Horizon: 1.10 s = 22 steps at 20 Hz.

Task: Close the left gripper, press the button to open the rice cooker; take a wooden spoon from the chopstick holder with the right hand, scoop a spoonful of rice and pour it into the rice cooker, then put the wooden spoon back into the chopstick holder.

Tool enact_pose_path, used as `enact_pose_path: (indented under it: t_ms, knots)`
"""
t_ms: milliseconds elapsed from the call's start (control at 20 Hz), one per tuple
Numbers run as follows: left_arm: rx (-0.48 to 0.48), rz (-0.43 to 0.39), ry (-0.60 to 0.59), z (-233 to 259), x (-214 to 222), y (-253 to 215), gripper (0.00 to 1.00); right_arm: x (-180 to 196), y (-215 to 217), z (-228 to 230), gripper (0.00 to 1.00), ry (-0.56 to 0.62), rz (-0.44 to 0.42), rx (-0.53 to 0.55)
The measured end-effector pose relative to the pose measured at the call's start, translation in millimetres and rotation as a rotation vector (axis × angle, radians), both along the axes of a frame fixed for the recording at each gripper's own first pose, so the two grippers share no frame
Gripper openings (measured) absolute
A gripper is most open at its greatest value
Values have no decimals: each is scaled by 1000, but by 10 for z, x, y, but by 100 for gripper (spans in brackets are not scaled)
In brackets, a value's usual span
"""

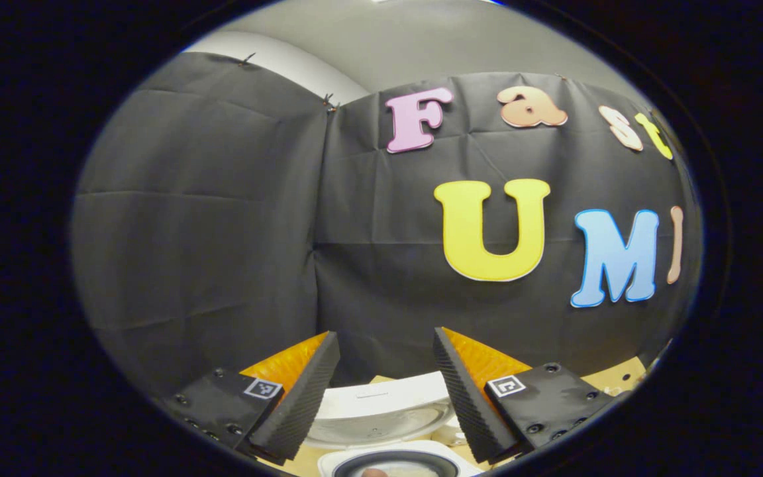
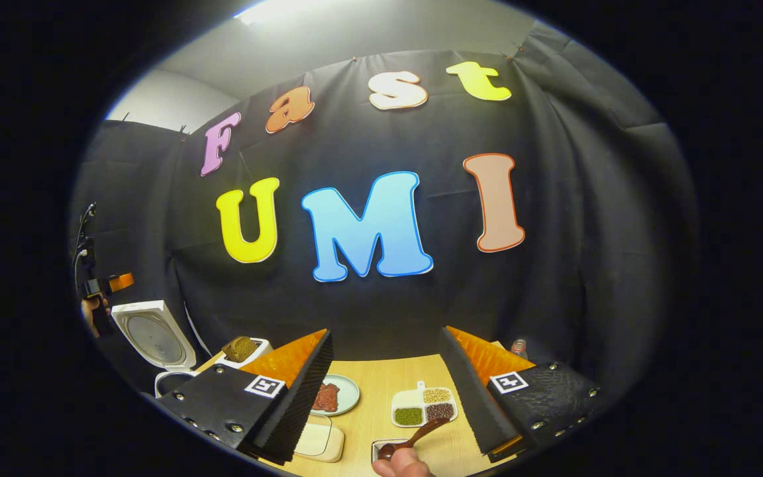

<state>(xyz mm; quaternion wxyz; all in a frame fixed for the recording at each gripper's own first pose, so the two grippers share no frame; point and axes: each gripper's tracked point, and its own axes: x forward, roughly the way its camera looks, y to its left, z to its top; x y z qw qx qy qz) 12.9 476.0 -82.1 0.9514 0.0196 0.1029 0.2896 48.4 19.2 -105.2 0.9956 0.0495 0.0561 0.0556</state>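
Left gripper (image 1: 387,384): fingers spread wide, holding nothing, raised toward the booth wall; between them at 6 o'clock in the left gripper view, the white rice cooker (image 1: 395,460) with its white hinged lid (image 1: 381,409) standing open over the dark inner pot. Right gripper (image 2: 388,397): fingers wide apart, nothing between them, above the light wooden table (image 2: 388,374). In the right gripper view, rice cooker at 8 o'clock, lid upright, with the other gripper beside it at the far left edge. At 6 o'clock, a dark wooden spoon (image 2: 418,437) resting with its bowl in a small clear dish (image 2: 383,448); a hand (image 2: 403,468) at the bottom edge just below. Nearby: white divided dish of grains and beans (image 2: 423,405), pale green plate with red food (image 2: 340,395), cream rectangular box (image 2: 318,442); chopstick holder: cannot tell where
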Motion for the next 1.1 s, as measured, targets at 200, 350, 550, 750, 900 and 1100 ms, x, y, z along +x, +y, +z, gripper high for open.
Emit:
enact_pose_path:
  t_ms: [200,350,550,750,900,1100]
  knots:
    - [-43,57,84,-355,109,370,100,-34,-64,12,97,-5,-32,4]
    - [-54,72,104,-516,145,451,97,-28,-169,101,97,-44,-90,-18]
    - [-77,82,122,-620,157,491,94,-31,-167,75,97,-35,-97,-21]
    - [-114,121,161,-687,98,475,95,-10,-146,47,97,-15,-85,2]
    - [-111,125,163,-670,2,352,96,-10,-120,68,97,-18,-66,0]
    - [-91,127,146,-698,-206,88,100,-5,-97,79,97,-26,-48,-1]
